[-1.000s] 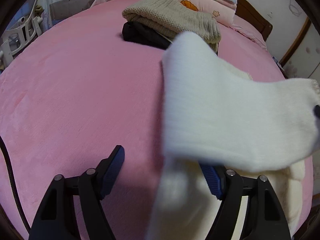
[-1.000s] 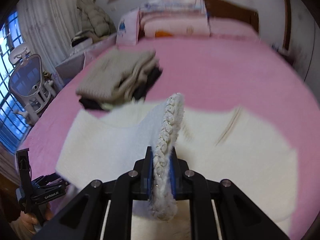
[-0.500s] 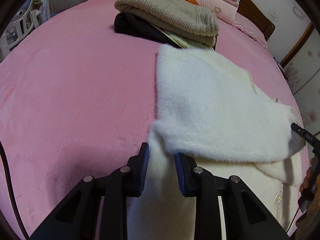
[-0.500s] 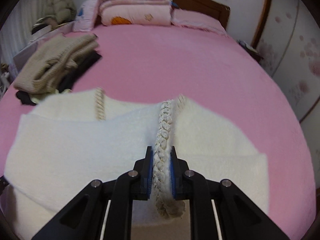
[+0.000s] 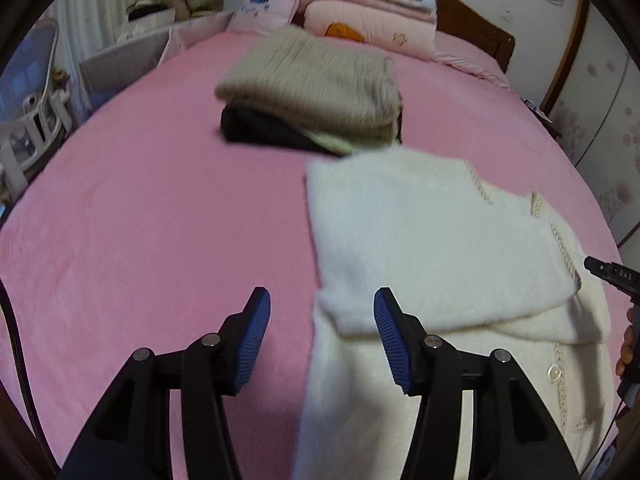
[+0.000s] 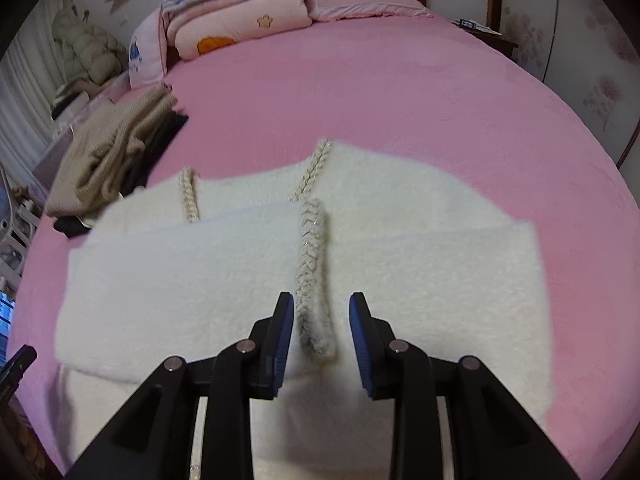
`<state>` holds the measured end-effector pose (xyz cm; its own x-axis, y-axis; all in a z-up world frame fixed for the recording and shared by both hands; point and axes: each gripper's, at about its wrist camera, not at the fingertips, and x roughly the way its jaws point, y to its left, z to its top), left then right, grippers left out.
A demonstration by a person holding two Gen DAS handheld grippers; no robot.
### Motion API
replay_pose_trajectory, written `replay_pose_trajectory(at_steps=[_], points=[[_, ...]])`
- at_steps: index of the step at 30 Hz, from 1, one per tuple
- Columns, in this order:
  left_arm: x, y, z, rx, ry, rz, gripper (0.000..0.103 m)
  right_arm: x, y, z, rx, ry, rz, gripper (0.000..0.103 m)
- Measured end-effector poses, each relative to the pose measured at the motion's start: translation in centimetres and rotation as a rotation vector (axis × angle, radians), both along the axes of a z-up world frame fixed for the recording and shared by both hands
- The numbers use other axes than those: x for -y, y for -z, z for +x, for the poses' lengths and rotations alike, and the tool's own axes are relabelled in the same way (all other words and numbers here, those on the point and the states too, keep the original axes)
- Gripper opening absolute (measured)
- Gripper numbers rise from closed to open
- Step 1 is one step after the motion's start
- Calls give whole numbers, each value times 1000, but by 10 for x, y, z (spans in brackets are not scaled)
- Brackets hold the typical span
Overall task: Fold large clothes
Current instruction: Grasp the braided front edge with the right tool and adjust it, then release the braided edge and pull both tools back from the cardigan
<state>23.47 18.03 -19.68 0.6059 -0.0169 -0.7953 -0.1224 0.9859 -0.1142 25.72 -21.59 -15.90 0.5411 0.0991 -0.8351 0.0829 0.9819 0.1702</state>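
Right wrist view: fluffy cream-white cardigan point(image 6: 224, 280) folded on pink bed sheet point(image 6: 360, 92).
Right gripper point(image 6: 322, 316) spread apart, braided trim between its pads, unclamped; left gripper point(image 5: 322, 320) likewise gaping, cardigan edge between.

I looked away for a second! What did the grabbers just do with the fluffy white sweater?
Both let go. The right gripper had been pinching the sleeve's braided cuff; it laid the sleeve across the white sweater and opened. The left gripper closed partway, then opened wide again. The beige sweater pile and pink bed stayed put.
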Motion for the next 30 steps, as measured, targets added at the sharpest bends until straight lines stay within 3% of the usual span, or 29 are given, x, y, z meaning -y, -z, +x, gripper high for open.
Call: replay_pose_trajectory(at_steps=[3,8,12,16,18,24,27,30], points=[[14,-5,20,13,22,-6,53,-11,-8,-4,23,-19,17,29],[53,7,60,-9,89,-34,53,-68,-8,7,60,-99,-5,29],[79,28,86,-32,97,-43,53,-112,8,22,68,-160,-34,29],[79,57,106,-89,55,-59,48,-136,34,39,47,-195,-145,29],[73,72,113,-108,51,-60,46,-132,45,44,28,-189,-175,29],[68,78,114,-90,101,-34,46,-85,51,42,50,-93,-317,26],[64,79,115,-87,116,-45,46,-46,55,35,27,-39,-288,24],[62,78,117,-90,126,-43,46,-19,53,22,23,2,-235,37]])
